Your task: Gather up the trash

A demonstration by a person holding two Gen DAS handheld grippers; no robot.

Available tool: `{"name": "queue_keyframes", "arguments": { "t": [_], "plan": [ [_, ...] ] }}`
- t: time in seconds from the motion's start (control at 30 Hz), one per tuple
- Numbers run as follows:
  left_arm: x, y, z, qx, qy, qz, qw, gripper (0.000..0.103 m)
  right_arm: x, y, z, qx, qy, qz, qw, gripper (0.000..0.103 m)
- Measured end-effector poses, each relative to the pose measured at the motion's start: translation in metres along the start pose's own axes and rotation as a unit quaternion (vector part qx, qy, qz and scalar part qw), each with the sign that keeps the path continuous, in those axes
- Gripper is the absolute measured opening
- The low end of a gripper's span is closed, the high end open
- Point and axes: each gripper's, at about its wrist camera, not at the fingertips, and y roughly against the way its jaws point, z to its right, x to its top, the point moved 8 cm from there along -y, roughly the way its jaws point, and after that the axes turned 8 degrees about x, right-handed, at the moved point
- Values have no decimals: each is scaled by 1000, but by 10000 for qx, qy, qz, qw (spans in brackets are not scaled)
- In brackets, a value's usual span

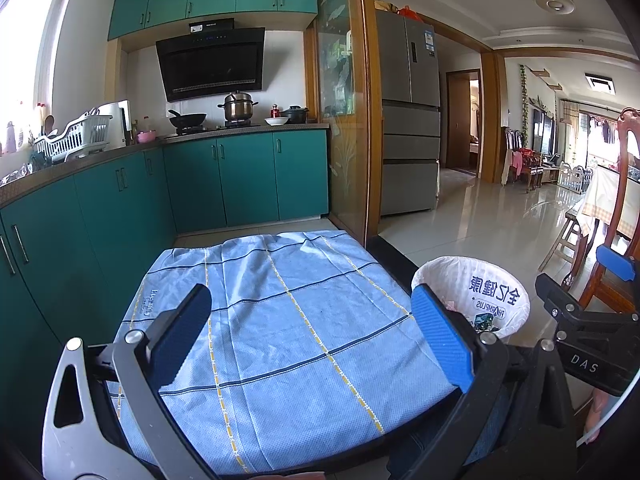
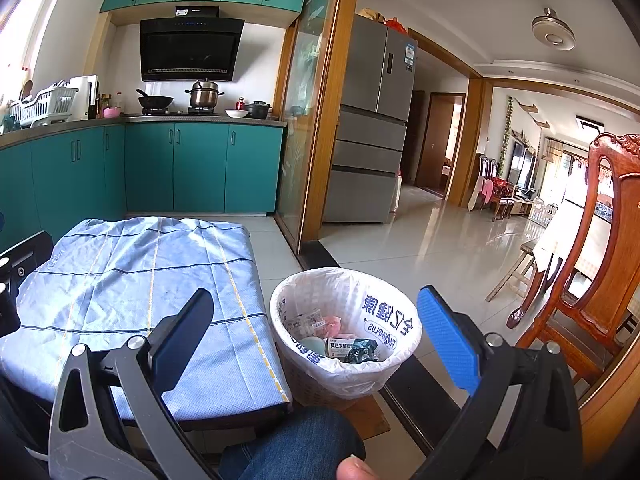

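Trash (image 2: 340, 340) in bin (image 2: 404, 344), right of table (image 2: 132, 280).

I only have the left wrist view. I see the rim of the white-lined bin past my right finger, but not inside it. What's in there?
Observer: The white-lined wicker waste bin holds packets, pink wrappers and dark green crumpled foil.
Operator: Is it overflowing?
Observer: No, the trash sits low, well below the rim.
Operator: Are the right tongs carrying anything?
Observer: No, the right tongs are open and empty, pointing at the bin.
Operator: Any scraps on the blue checked tablecloth?
Observer: None show on the blue checked tablecloth from the right wrist view.
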Motion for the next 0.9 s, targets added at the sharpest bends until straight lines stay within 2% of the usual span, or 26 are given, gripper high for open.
{"name": "queue_keyframes", "arguments": {
  "t": [0.5, 0.9],
  "plan": [
    [-3, -1, 3, -26, -25, -37, 10000, 100, -2, 0, 0, -6, 4, -8, 10000, 99],
    [-5, -1, -1, 88, -38, -83, 9999, 100, -7, -5, -9, 110, -3, 21, 9999, 99]
  ]
}}
